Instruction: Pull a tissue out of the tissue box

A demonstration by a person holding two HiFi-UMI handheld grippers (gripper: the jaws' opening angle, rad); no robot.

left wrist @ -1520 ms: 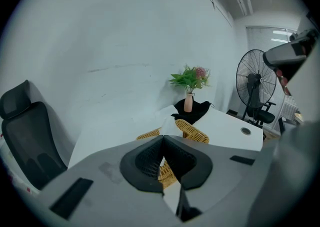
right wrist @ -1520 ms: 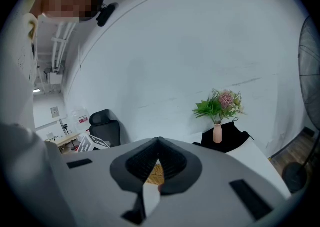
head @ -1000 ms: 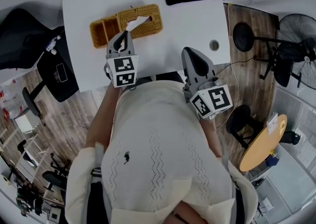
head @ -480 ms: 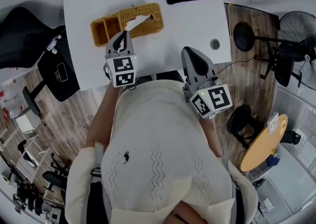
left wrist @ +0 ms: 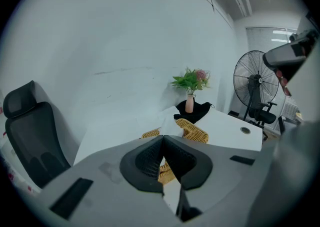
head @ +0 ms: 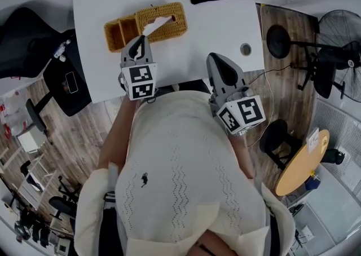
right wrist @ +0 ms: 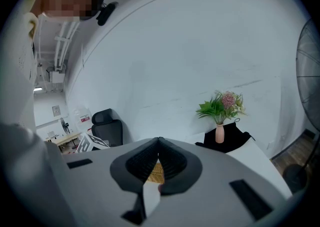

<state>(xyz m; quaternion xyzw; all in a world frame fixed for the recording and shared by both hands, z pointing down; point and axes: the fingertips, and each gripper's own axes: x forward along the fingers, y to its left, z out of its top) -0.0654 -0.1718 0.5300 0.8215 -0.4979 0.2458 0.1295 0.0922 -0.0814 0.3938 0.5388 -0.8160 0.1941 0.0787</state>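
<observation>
The tissue box is a wicker holder on the white table. Its long axis runs across the table from left to right in the head view, crosswise to the way both grippers point. A white tissue stands up out of the slot in the box's right-hand part, while the left end looks like an open side compartment.

The left gripper is plainly the nearer one. Its tips sit at the near edge of the box, and the tissue lies just ahead of them and a little to the right. In the left gripper view the tuft rises just beyond and above the closed tips, with wicker on either side. Its jaws are pressed together with nothing between them, so they would likely have to part before they can take the tissue.

The right gripper hangs well apart from the box, off to the right over bare table. Its jaws also meet at the tips and are empty. From there the tissue lies ahead and far to the left, so the pull seems to fall to the left hand.
</observation>
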